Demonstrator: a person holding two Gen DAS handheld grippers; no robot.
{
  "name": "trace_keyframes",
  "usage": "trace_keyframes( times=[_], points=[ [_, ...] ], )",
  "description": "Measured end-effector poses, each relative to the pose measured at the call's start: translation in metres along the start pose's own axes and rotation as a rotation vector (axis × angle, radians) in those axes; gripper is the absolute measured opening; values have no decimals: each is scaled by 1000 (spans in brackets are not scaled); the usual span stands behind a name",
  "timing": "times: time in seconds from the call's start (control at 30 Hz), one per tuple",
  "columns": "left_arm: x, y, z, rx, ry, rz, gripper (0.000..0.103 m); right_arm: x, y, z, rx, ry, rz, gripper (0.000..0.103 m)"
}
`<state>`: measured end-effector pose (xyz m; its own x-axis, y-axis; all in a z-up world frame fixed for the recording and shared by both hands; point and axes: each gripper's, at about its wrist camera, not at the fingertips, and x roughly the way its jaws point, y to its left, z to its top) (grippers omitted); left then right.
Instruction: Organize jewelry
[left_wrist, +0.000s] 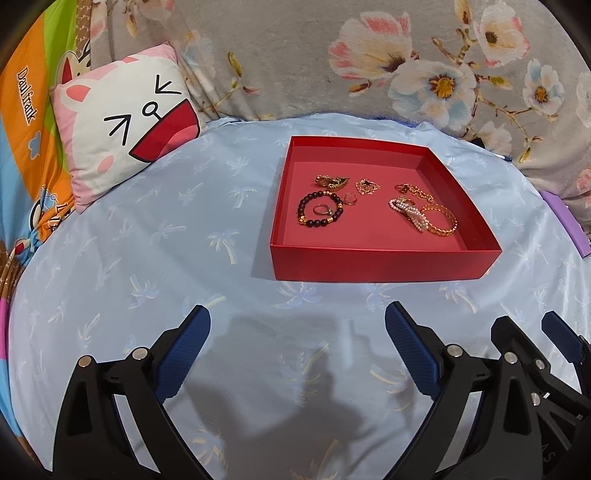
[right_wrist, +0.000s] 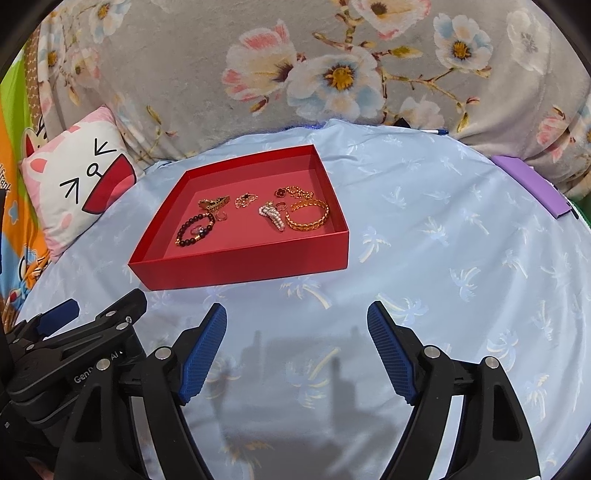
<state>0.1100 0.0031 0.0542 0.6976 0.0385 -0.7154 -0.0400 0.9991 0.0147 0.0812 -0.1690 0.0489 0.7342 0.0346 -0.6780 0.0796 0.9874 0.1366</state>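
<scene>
A red open box (left_wrist: 380, 264) (right_wrist: 236, 264) lies on a light blue bedsheet. Inside it lie a dark bead bracelet (left_wrist: 320, 209) (right_wrist: 195, 229), a pearl bracelet (left_wrist: 410, 212) (right_wrist: 272, 217), a gold chain bangle (left_wrist: 439, 220) (right_wrist: 308, 215), several rings and small gold pieces (left_wrist: 367, 185) (right_wrist: 246, 199). My left gripper (left_wrist: 297, 325) is open and empty, in front of the box. My right gripper (right_wrist: 297, 321) is open and empty, just right of the left one, also short of the box.
A cartoon cat pillow (left_wrist: 125, 122) (right_wrist: 74, 177) lies at the left. A grey floral blanket (left_wrist: 332, 55) (right_wrist: 332, 74) rises behind the sheet. A purple flat item (left_wrist: 569, 225) (right_wrist: 528, 184) lies at the right edge. A pen (right_wrist: 436, 131) lies at the back.
</scene>
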Motion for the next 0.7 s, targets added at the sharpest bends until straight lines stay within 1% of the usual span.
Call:
trace_keyframes(
  times=[0.7],
  points=[
    [5, 1, -2, -5, 10, 2, 93, 4, -3, -2, 6, 4, -9, 77]
  ],
)
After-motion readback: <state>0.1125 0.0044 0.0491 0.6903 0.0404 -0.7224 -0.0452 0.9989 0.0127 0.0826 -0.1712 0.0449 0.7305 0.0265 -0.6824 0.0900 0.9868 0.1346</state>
